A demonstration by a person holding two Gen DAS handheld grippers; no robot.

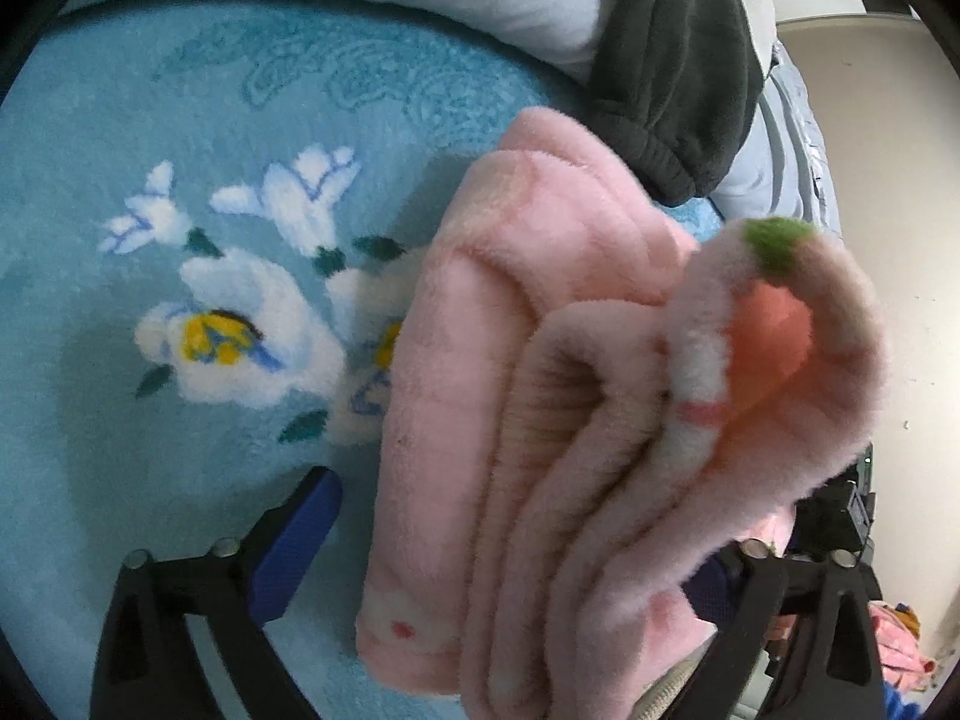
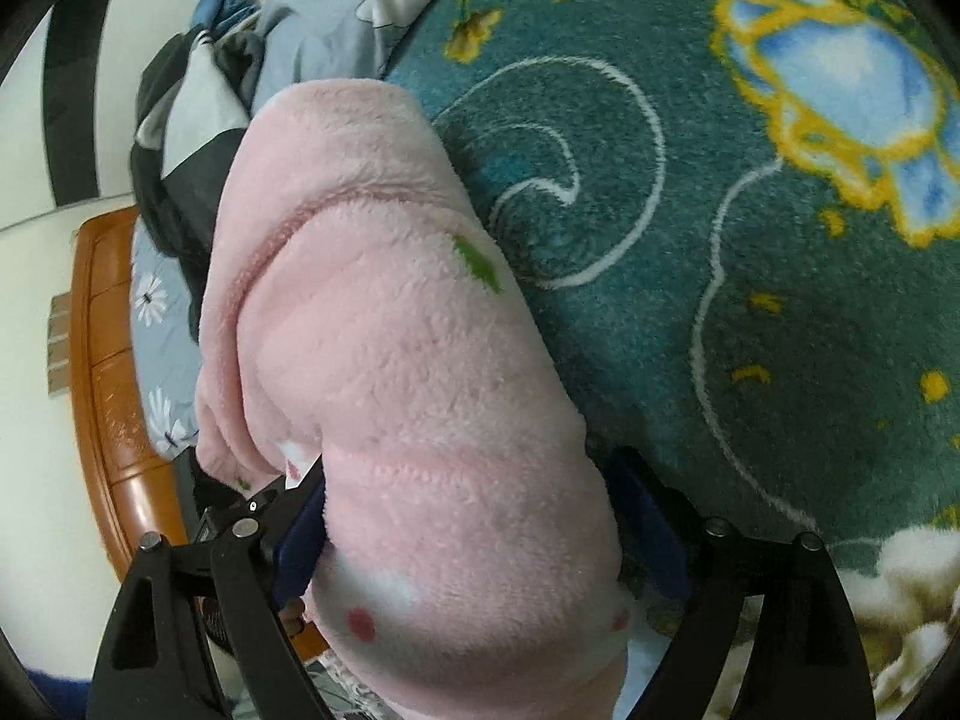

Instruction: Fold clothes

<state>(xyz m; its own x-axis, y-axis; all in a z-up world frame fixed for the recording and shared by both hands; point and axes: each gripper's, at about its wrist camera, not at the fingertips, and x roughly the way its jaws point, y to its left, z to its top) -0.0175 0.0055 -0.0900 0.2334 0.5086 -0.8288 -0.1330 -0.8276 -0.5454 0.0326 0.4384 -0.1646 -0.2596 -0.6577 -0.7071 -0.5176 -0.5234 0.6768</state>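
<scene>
pink garment (image 1: 528, 420) bunched between left gripper (image 1: 510, 540) fingers; right gripper (image 2: 480, 516) likewise

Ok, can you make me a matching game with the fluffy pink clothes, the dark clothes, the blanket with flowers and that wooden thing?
Things:
1. pink fleece garment
2. dark grey garment
3. flowered blanket
4. wooden bed frame

Descriptions:
A. orange-brown, at the left edge of the right wrist view
B. bunched up between both grippers' fingers
C. light blue with white flowers, underneath
D. draped on pale bedding at the back

Pairs: 1-B, 2-D, 3-C, 4-A
</scene>
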